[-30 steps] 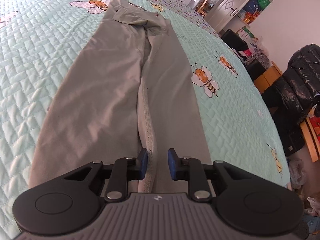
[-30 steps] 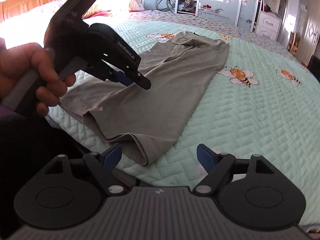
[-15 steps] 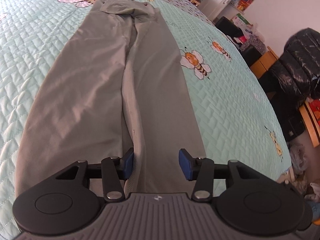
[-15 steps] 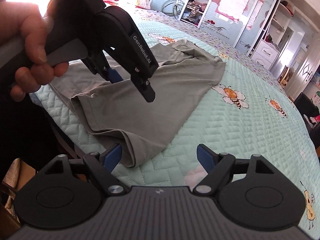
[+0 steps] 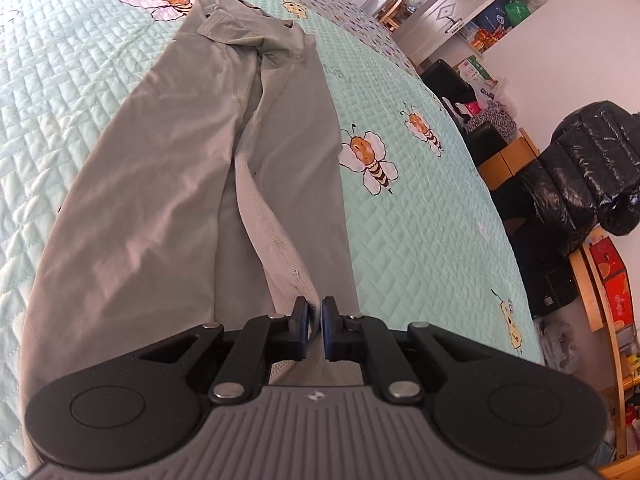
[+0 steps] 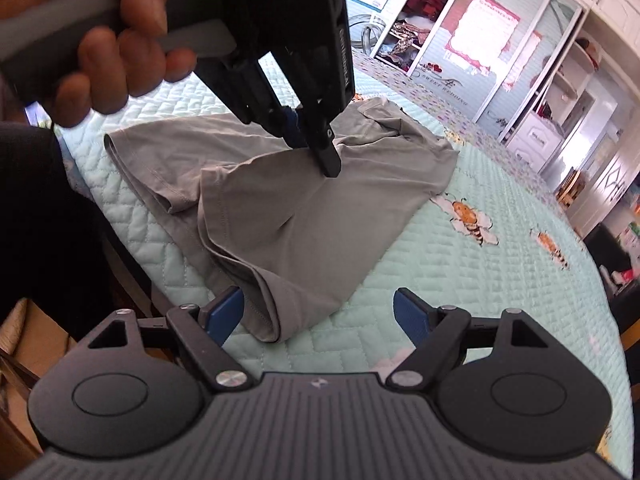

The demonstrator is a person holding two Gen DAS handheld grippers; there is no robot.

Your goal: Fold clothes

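Grey-green trousers [image 5: 280,160] lie lengthwise on the mint quilted bed [image 5: 420,240], waistband at the far end. My left gripper [image 5: 315,322] sits over the inner seam near the leg ends, its jaws closing tight on a raised ridge of that fabric. In the right wrist view the left gripper [image 6: 316,140] pinches the trousers [image 6: 300,208] into a small tent, with a hand [image 6: 120,60] on its grip. My right gripper [image 6: 320,316] stands open low over the near leg hem [image 6: 276,328], which lies just inside its left fingertip and is not gripped.
The quilt [image 6: 480,280] carries bee prints. A black padded coat [image 5: 580,176] hangs on a wooden chair right of the bed. White drawers [image 6: 536,140] and a wardrobe stand beyond the far end. A dark sleeve [image 6: 40,220] fills the left edge.
The left jaws widened, then closed onto the seam fabric and pulled it up into a ridge. The right gripper rolled and drew closer to the leg hem.
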